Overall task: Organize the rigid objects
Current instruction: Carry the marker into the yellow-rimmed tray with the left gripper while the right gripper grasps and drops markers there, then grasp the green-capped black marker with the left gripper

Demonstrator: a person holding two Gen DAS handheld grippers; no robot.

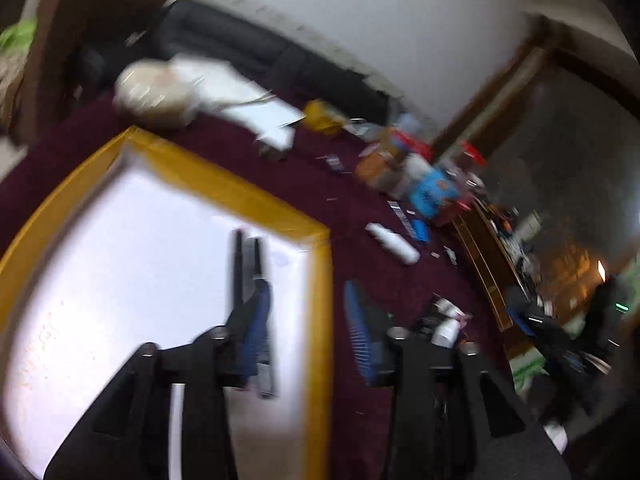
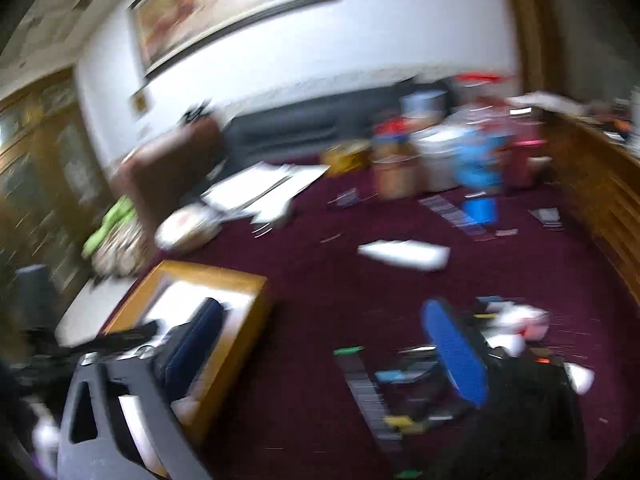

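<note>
The left tool [image 1: 308, 328] stood wide and empty over the right rim of the yellow-edged tray [image 1: 320, 320]. A dark slim object [image 1: 250, 276] lay in the tray, long axis near-to-far, by its left finger. The white tube [image 1: 394, 243] lay far-right on the maroon floor [image 1: 360, 208]. The right tool [image 2: 320, 360], also wide and empty, was nearer the dark clutter [image 2: 420, 384], shown fuller in its own view; blur hid detail.

Bare carpet [image 2: 320, 312] — clutter [image 2: 440, 152] behind
</note>
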